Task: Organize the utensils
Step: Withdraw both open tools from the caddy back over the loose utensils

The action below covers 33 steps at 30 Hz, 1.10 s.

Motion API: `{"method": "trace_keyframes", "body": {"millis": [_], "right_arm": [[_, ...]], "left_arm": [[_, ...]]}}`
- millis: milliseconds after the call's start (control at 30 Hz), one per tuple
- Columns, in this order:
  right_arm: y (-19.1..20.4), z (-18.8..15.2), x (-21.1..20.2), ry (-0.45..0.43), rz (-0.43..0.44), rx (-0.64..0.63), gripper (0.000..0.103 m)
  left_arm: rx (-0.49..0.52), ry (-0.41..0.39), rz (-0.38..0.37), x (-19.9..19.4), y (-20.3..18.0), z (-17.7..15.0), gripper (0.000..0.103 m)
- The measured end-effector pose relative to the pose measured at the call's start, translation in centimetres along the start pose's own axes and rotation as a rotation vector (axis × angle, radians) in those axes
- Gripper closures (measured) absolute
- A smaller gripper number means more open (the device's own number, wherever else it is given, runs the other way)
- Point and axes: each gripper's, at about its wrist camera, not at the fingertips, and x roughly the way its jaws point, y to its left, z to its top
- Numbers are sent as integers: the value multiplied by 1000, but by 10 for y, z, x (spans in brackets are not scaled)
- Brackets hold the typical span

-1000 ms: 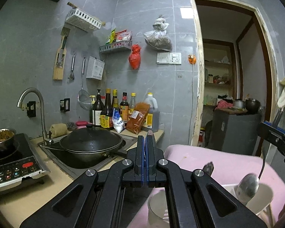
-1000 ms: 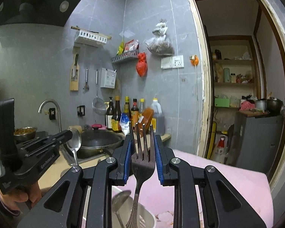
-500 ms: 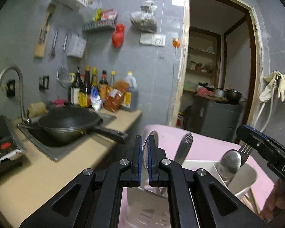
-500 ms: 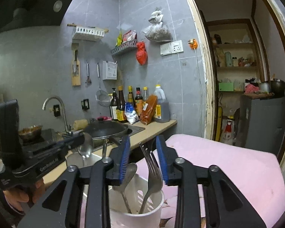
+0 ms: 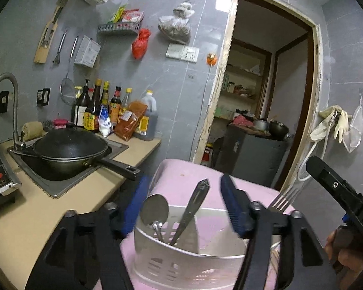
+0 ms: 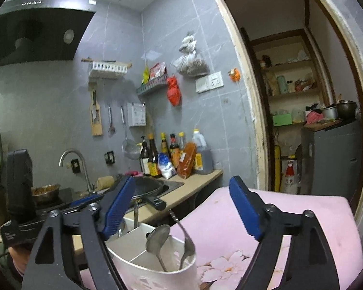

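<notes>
We find both grippers, left [image 5: 184,203] and right [image 6: 181,205], with jaws just spread and gripping nothing, while the spoon [image 5: 155,209], fork [image 6: 185,239] and a knife [image 5: 193,205] stand in the white caddy [image 5: 181,263] on the pink surface [image 6: 266,220].

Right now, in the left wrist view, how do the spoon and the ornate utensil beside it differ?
The spoon stands bowl up; the ornate utensil stands handle up, its working end hidden inside the holder. The spoon is near upright; the ornate utensil leans right. Both are metal and sit in the same holder.
</notes>
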Motion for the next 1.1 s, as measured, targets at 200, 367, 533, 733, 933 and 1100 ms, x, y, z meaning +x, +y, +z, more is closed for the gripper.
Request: {"method": "trace_keyframes", "body": {"millis": [200, 367, 533, 733, 933, 1100], "right_arm": [[-11, 0, -32, -54, -73, -21, 0], [-22, -2, -59, -66, -139, -46, 0], [-33, -5, -87, -63, -199, -76, 0], [-46, -11, -119, -50, -265, -108, 0], [-67, -24, -142, 3, -323, -103, 0], [-82, -38, -148, 109, -359, -99, 0]], "left_arm": [[21, -26, -12, -14, -16, 2, 19], [58, -74, -13, -26, -36, -5, 8], [107, -86, -44, -36, -61, -18, 6], [134, -34, -111, -38, -90, -42, 6], [155, 67, -178, -29, -114, -62, 6], [174, 178, -197, -17, -127, -76, 6]]}}
